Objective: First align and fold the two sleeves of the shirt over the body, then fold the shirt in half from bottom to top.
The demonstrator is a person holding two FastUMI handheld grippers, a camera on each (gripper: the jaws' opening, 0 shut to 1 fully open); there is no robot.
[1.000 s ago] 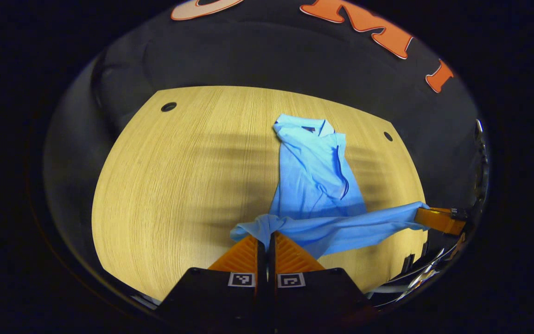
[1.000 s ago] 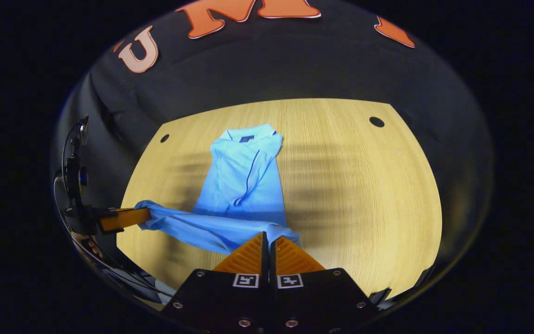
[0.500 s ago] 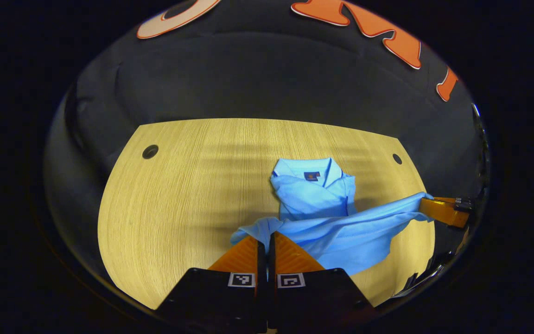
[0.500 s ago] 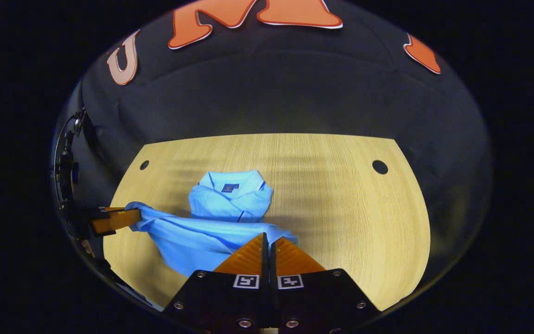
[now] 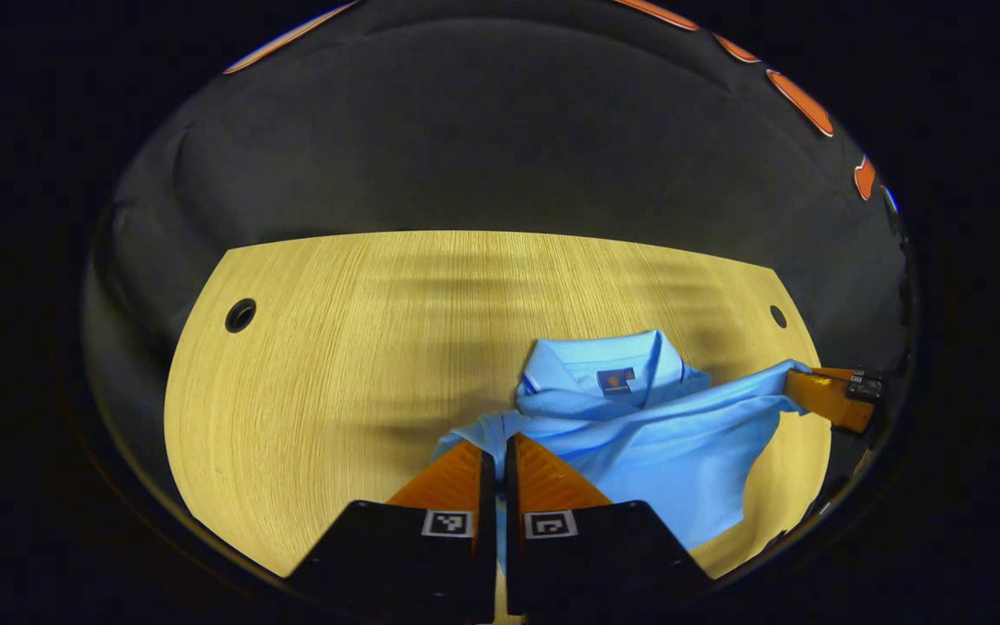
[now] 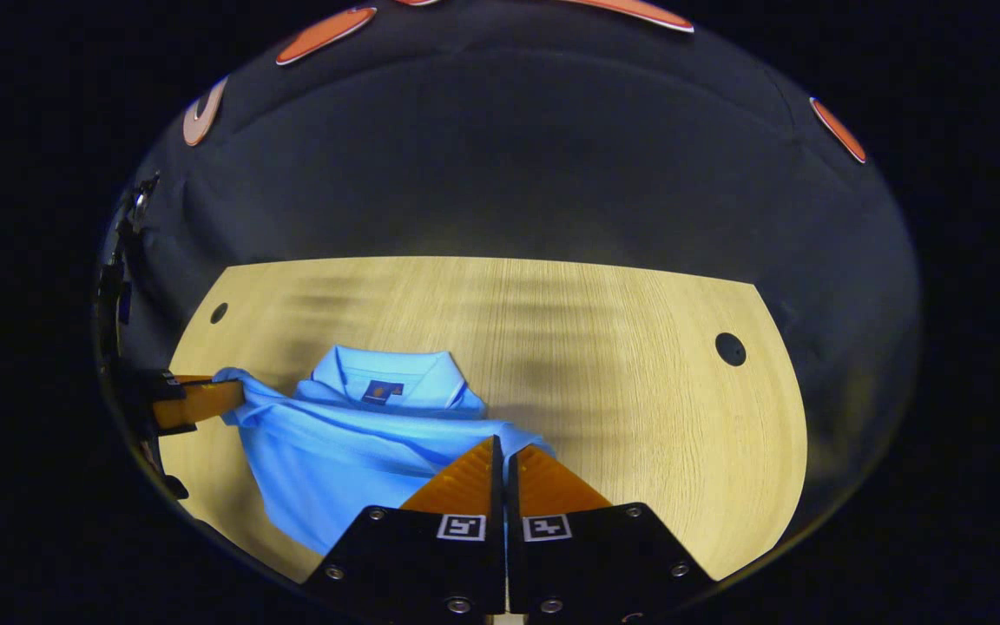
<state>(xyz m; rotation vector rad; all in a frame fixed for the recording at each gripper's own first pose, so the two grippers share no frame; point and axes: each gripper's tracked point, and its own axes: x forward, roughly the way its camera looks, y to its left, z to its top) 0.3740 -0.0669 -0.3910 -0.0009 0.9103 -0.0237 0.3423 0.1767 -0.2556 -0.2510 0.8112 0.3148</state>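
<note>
The hem of the light blue shirt (image 5: 639, 434) is pinched between the 2 closed fingers of the left gripper (image 5: 495, 444) and the right gripper (image 6: 502, 451). Beyond the fingers, the collar (image 6: 383, 373) probably lies on the wooden table (image 6: 621, 347).

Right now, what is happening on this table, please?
A person is folding a light blue shirt on a wooden table with two handheld grippers. The left gripper and the right gripper are each shut on a corner of the shirt's bottom hem and hold it stretched between them, lifted over the body near the collar. The bottom-to-top fold looks nearly made, but the hem is not yet laid down.
</note>
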